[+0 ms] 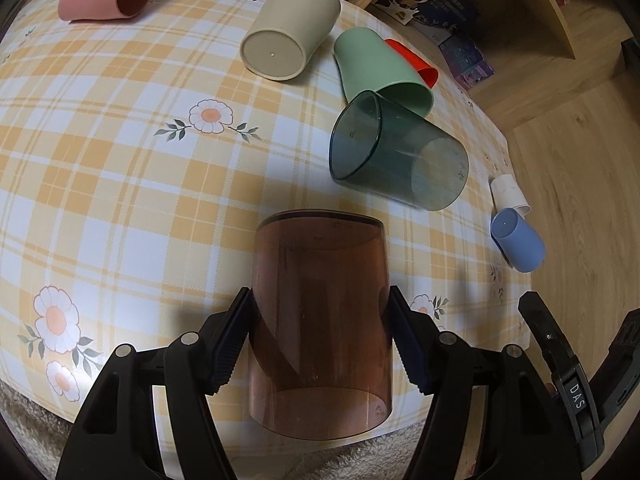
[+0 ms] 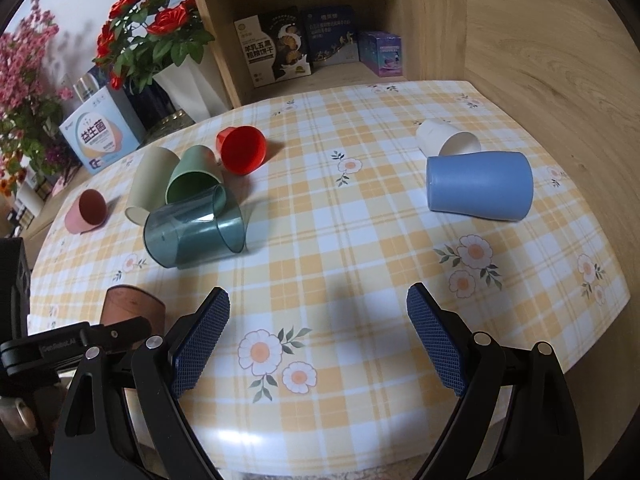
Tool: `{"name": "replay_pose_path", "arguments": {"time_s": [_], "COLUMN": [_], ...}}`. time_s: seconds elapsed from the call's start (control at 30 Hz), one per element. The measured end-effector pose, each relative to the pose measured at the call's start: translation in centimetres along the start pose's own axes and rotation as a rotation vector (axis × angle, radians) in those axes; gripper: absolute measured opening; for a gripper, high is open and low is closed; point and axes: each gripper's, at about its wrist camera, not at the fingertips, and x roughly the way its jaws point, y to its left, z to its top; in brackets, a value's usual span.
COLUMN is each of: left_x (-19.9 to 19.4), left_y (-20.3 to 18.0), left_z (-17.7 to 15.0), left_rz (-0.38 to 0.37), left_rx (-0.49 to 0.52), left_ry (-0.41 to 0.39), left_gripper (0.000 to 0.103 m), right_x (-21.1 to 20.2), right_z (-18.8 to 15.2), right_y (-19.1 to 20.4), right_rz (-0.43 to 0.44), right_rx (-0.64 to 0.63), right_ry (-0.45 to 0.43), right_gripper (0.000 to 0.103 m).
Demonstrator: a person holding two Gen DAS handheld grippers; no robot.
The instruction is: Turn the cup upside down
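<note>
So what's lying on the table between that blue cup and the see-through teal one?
Only bare tablecloth with a printed flower. The right wrist view shows no object between the blue cup and the teal cup, both lying on their sides.

Black plastic left gripper (image 1: 320, 332), right gripper (image 2: 318, 336), ribbed blue pads (image 2: 200, 344), silver pivot screws, white lettering

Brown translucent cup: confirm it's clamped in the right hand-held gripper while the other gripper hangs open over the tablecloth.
Wrong side. The brown translucent cup is clamped in the left hand-held gripper, as the left wrist view shows. It is the right hand-held gripper that hangs open over the tablecloth, holding nothing.
</note>
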Motion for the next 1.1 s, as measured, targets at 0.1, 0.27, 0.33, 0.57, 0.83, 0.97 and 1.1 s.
{"name": "replay_pose_path", "arguments": {"time_s": [0.1, 0.27, 0.33, 0.57, 0.83, 0.97, 1.1], "left_x": [-0.6, -2.3, -3.1, -6.9, -11.5, -13.2, -14.7], "left_y": [0.0, -0.1, 0.1, 0.6, 2.2, 3.5, 4.9], "left_z": [0.5, 1.0, 1.2, 1.6, 1.5, 1.1, 0.5], "left_rz": [-0.007, -0.008, -0.006, 0.066, 0.203, 0.267, 0.306], "left_rx": [0.012, 0.041, 0.05, 0.125, 0.213, 0.233, 0.258], "left_ry": [-0.031, -0.088, -0.114, -0.251, -0.419, -0.485, -0.535], "left_gripper": [0.073, 0.078, 0.081, 0.09, 0.097, 0.097, 0.097], "right_x": [-0.2, -0.8, -1.1, -1.3, -1.8, -1.6, -1.3], "right_z": [0.1, 0.2, 0.4, 0.5, 0.6, 0.6, 0.4], "right_y": [0.3, 0.8, 1.2, 2.5, 4.3, 5.4, 6.6], "right_rz": [0.004, 0.033, 0.056, 0.073, 0.093, 0.11, 0.088], "right_rx": [-0.009, -0.016, -0.016, -0.036, -0.079, -0.1, -0.138], "right_ry": [0.006, 0.003, 0.004, 0.036, 0.043, 0.072, 0.096], "right_gripper": [0.087, 0.087, 0.087, 0.087, 0.087, 0.087, 0.087]}}
